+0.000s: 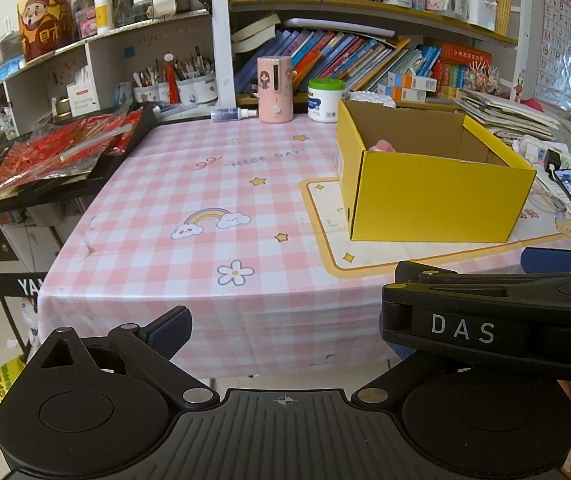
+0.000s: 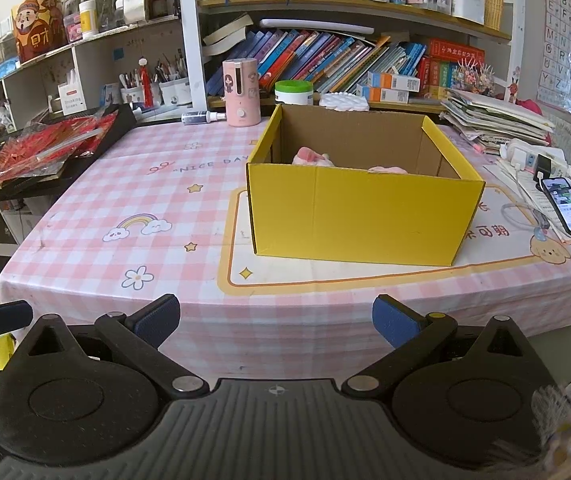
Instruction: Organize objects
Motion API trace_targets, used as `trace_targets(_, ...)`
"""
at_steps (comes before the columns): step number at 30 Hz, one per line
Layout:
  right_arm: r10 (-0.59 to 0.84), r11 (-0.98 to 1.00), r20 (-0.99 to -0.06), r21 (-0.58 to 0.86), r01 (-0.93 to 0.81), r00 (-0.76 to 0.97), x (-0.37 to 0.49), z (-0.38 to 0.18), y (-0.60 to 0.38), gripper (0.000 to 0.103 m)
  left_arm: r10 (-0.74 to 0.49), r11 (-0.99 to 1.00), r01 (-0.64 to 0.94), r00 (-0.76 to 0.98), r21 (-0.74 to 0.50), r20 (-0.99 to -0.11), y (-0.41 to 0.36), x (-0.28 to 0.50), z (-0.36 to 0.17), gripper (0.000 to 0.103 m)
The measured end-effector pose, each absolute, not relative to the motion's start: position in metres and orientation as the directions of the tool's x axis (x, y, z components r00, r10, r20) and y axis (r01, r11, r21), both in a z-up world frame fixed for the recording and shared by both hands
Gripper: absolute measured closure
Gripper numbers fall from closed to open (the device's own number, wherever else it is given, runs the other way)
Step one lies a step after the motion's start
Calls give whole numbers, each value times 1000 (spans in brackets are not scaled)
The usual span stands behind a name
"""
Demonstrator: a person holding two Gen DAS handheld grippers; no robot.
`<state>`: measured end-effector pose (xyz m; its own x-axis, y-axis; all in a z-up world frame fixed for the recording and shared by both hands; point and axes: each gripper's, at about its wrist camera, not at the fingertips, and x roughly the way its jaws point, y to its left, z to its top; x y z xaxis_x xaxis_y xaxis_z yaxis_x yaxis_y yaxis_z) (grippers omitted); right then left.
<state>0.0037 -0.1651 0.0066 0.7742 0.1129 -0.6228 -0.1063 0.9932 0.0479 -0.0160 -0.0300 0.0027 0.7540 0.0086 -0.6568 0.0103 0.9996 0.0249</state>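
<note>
An open yellow cardboard box (image 1: pixel 433 196) (image 2: pixel 361 216) stands on a cream mat on the pink checked tablecloth (image 1: pixel 205 200) (image 2: pixel 125 184). Pink-and-white soft items (image 1: pixel 385 146) (image 2: pixel 311 156) lie low inside it, mostly hidden by the walls. Both grippers hover off the table's near edge, short of the box. My right gripper (image 2: pixel 276 322) is open with nothing between its blue pads. My left gripper (image 1: pixel 281 332) has its linkage spread wide and holds nothing; the right gripper's black body (image 1: pixel 493 320) covers its right finger. The left gripper's fingertip (image 2: pixel 1 318) shows at the far left of the right wrist view.
A pink humidifier (image 2: pixel 241 92), a green-lidded white jar (image 2: pixel 294 93) and a small spray bottle (image 2: pixel 199 117) stand at the table's back. Red packets (image 1: pixel 65 148) lie on a keyboard at left. A phone (image 2: pixel 567 204) on its cable and stacked papers (image 2: pixel 493 120) are at right.
</note>
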Motion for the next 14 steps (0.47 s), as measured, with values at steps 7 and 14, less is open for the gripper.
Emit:
trace_targets(7, 108, 994, -628, 41, -106, 770, 5, 6, -163, 0, -1, 1000, 5, 749, 5, -663, -27, -15, 0, 2)
trace_targets(14, 108, 994, -630, 41, -105, 769, 6, 5, -162, 0, 0, 1000, 9, 746, 11, -666, -29, -13, 0, 2)
